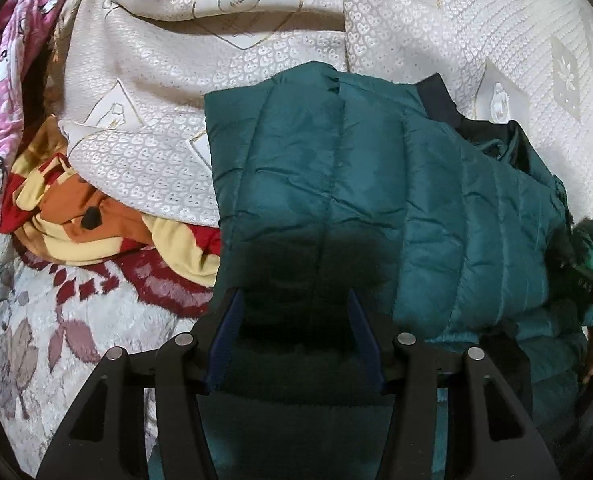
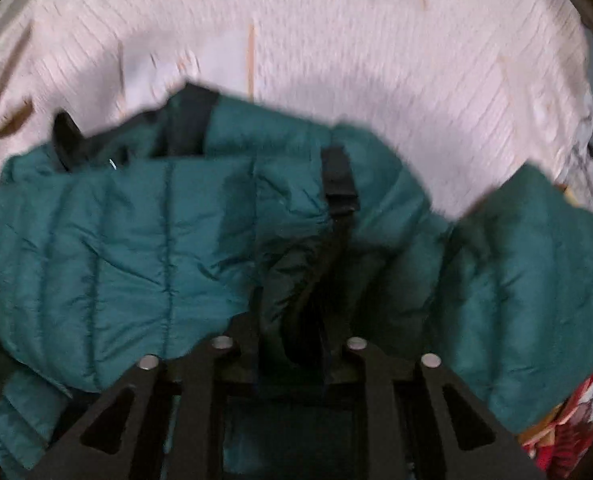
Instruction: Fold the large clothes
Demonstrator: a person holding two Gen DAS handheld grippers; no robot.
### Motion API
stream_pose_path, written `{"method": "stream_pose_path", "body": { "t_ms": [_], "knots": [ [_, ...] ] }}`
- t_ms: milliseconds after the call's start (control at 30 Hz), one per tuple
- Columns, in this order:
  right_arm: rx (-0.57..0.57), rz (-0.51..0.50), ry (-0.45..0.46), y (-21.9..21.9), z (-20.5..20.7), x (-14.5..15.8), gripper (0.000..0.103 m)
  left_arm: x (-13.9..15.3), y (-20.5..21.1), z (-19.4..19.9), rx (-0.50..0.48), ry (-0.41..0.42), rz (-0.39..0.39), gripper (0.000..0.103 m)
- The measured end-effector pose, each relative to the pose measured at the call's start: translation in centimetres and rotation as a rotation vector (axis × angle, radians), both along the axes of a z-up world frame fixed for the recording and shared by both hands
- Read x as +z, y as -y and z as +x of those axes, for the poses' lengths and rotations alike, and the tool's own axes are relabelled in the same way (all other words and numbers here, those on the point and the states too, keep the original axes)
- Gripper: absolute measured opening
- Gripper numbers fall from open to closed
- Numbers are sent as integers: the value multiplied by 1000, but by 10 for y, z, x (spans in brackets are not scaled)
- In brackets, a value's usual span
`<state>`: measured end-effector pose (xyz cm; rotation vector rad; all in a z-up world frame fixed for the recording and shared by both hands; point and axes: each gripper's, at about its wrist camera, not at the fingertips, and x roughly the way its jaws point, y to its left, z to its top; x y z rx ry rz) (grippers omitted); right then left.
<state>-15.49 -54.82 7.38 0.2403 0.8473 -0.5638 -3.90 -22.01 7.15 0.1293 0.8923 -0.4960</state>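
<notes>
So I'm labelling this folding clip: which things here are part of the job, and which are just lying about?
Part of the job:
teal puffer jacket
left gripper
right gripper

Lying about:
cream bedspread
pink penguin fabric
orange and yellow blanket

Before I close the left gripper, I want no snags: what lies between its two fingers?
In the left wrist view, only the teal jacket's quilted fabric lies between the open left gripper's blue fingers; nothing else shows there.

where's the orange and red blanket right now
In the left wrist view the orange and red blanket lies bunched at the left, tucked under the cream bedspread, left of the green puffer jacket.
</notes>
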Motion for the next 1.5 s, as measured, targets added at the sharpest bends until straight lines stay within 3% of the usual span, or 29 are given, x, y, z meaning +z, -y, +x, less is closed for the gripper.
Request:
{"method": "stream_pose_path", "body": {
  "t_ms": [133, 300, 433, 567, 667, 900, 1100, 1200, 1367, 1500],
  "knots": [
    [-32, -11, 59, 1, -15, 19, 68, 12, 2, 0, -9, 58, -4, 30],
    [59, 36, 139, -20, -24, 50, 69, 20, 13, 8, -16, 98, -8, 30],
    [209, 80, 100, -44, 1, 43, 68, 16, 23, 17, -11, 97, 4, 30],
    [275, 31, 57, -66, 23, 22, 68, 6, 33, 29, -3, 89, 25, 30],
    [251, -30, 0, -68, 47, 9, 68, -1, 38, 37, 2, 70, 28, 30],
    [227, -21, -22, -59, 68, -4, 68, -13, 46, 47, 16, 49, 41, 31],
    [254, 1, 39, -66, 25, 30, 69, -17, 49, 52, 18, 44, 39, 31],
    [255, 3, 26, -68, 4, 35, 69, -17, 51, 50, 19, 49, 41, 31],
    [219, 55, -63, -48, 8, -4, 69, -19, 43, 44, 15, 52, 50, 32],
    [201, 69, -74, -48, 27, -11, 69, -17, 46, 42, 13, 59, 62, 32]
  ]
}}
